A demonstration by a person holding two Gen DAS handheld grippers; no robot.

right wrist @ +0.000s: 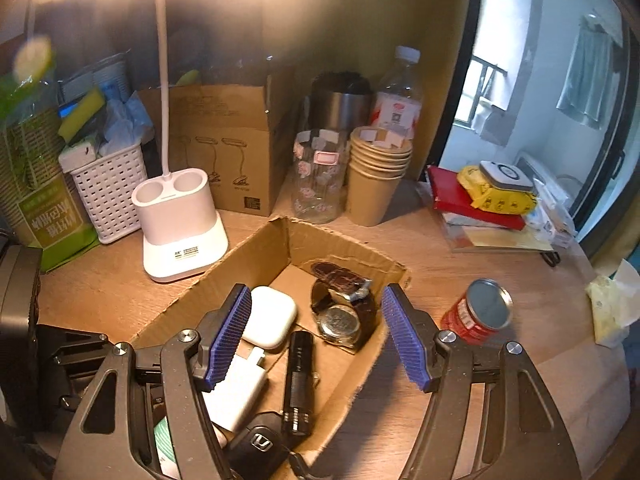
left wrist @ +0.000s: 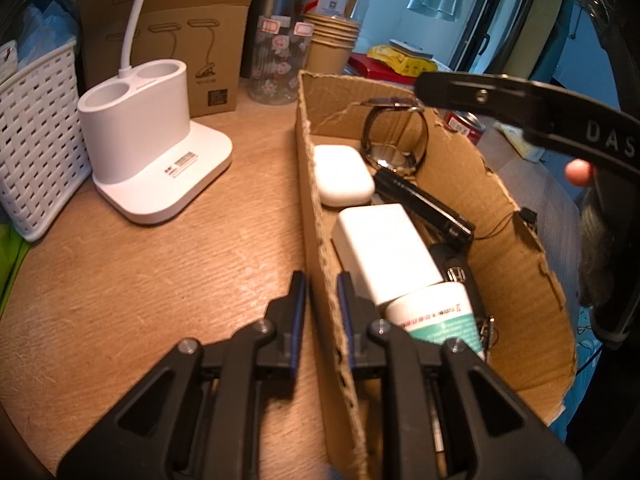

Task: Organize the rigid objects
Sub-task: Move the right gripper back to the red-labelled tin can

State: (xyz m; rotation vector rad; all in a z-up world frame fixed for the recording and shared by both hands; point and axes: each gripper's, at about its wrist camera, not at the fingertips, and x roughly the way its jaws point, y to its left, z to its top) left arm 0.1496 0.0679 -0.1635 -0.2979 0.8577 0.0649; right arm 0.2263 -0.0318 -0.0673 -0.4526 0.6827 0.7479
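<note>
Pinching the box wall (left wrist: 316, 216), left tongs (left wrist: 322, 292) (right tongs (right wrist: 316, 336) agape).

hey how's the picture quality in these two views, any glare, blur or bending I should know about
Right wrist view: the lit desk lamp blows out the top left corner and throws haze over the lamp box; the red can looks slightly smeared. Left wrist view: even light, no glare, cardboard tray sharp. Both views: fisheye bending and dark corners.
</note>
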